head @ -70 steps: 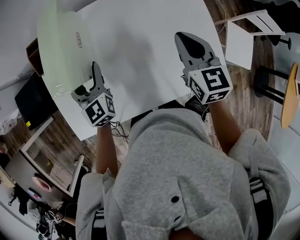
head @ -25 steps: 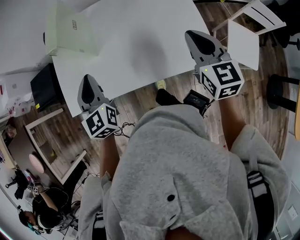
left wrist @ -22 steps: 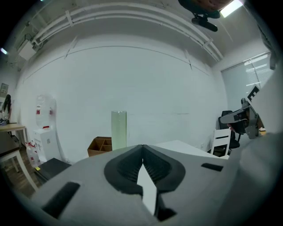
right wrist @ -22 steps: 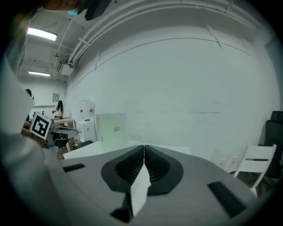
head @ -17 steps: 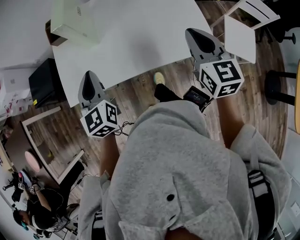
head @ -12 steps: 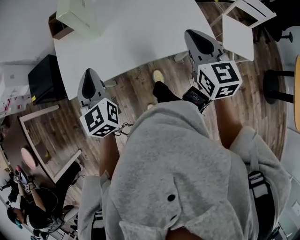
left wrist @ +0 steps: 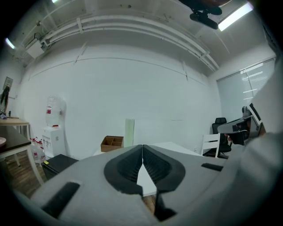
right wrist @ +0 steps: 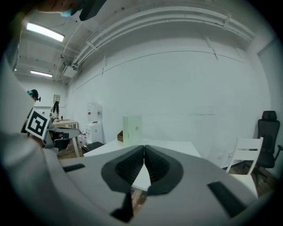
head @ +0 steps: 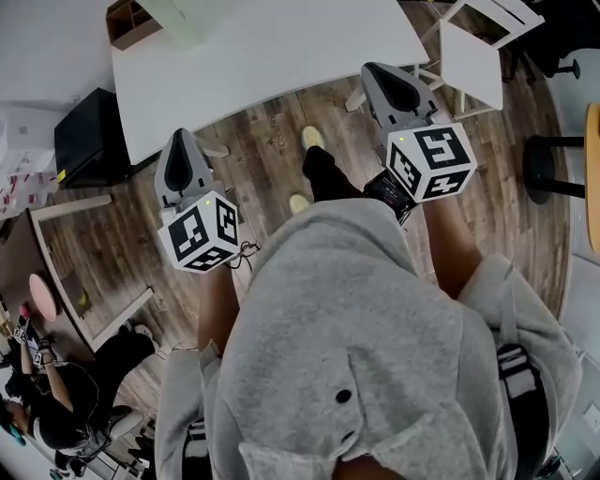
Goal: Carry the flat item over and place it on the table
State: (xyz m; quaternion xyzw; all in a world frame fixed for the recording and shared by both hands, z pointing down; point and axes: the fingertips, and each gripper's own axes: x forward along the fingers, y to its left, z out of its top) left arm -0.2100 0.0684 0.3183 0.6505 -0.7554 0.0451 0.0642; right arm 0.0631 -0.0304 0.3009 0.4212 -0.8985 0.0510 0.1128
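Observation:
The flat item (right wrist: 132, 129) is a pale green slab standing upright at the far end of the white table (right wrist: 170, 148). In the left gripper view the flat item (left wrist: 129, 131) shows edge-on beside a cardboard box (left wrist: 111, 142). In the head view only its lower edge (head: 180, 13) shows, at the top of the picture. My left gripper (head: 181, 142) and right gripper (head: 382, 73) are both shut and hold nothing. They hover over the wooden floor, short of the table's near edge (head: 272, 56).
A white chair (head: 476, 52) stands right of the table, with a black stool (head: 553, 169) farther right. A black cabinet (head: 84, 136) sits left of the table, near a water dispenser (left wrist: 52, 132). A wooden desk (head: 56, 272) and a seated person (head: 56, 422) are at lower left.
The table and flat item have slid up and away in the head view as I backed off. Both grippers, earlier over the tabletop, are now over the floor.

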